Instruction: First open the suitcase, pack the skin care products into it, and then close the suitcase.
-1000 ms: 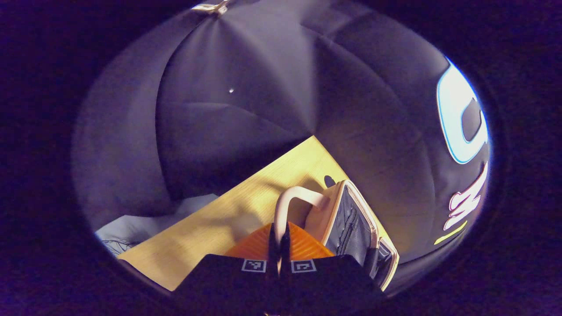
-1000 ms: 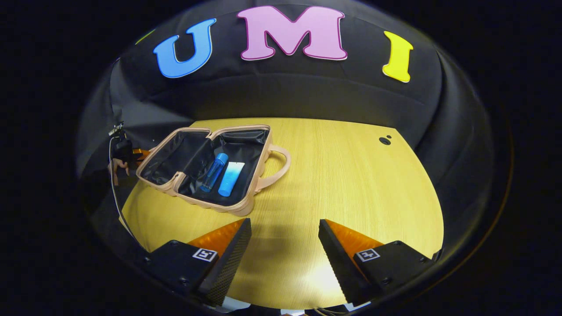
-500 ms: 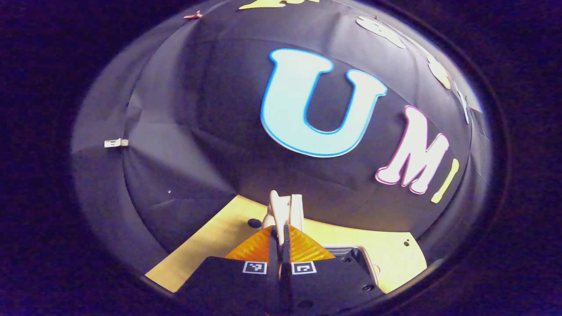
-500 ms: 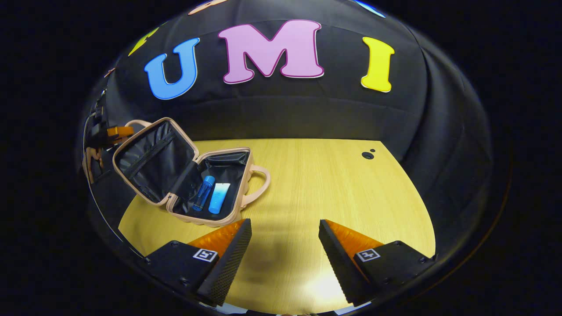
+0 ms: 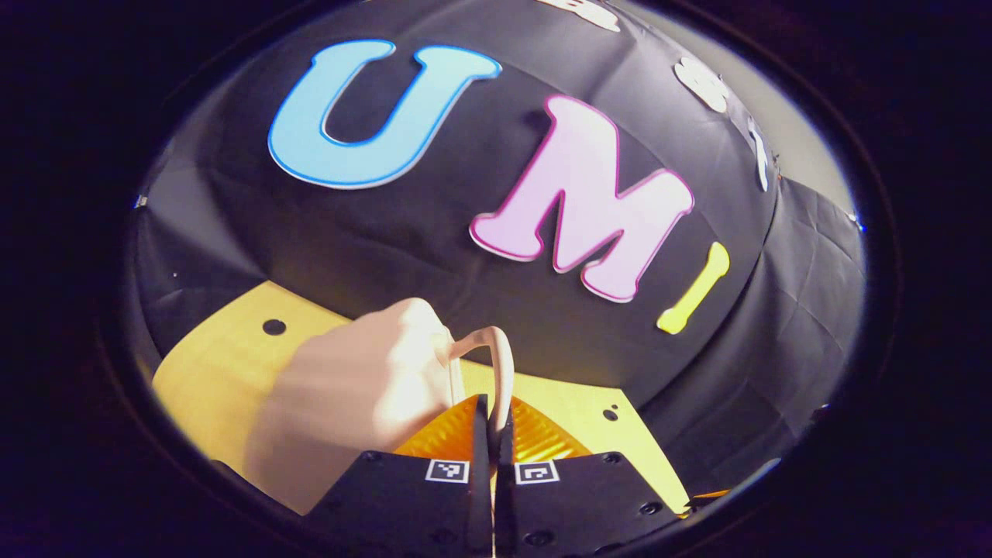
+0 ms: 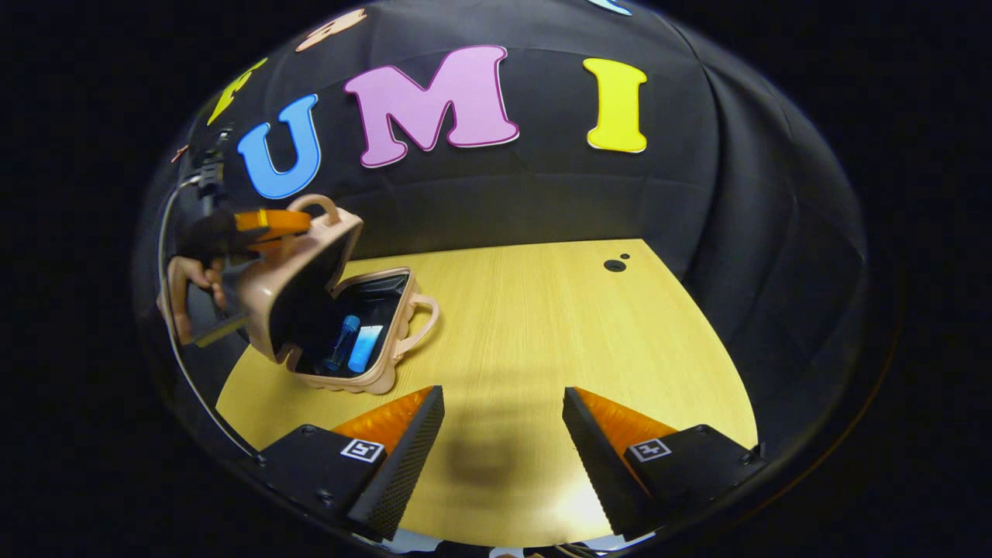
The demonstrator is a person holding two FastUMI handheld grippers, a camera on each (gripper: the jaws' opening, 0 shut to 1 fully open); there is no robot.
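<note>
No legible text or labels apart from the booth wall's lettering.

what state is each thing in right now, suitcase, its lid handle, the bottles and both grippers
suitcase: partly open, lid swung up over the base, not yet shut
lid handle: pinched in the left gripper, jaws shut on it
blue bottle: lying inside the base
light blue tube: lying inside the base, beside the bottle
right gripper: jaws wide open, holding nothing, above the table
</note>
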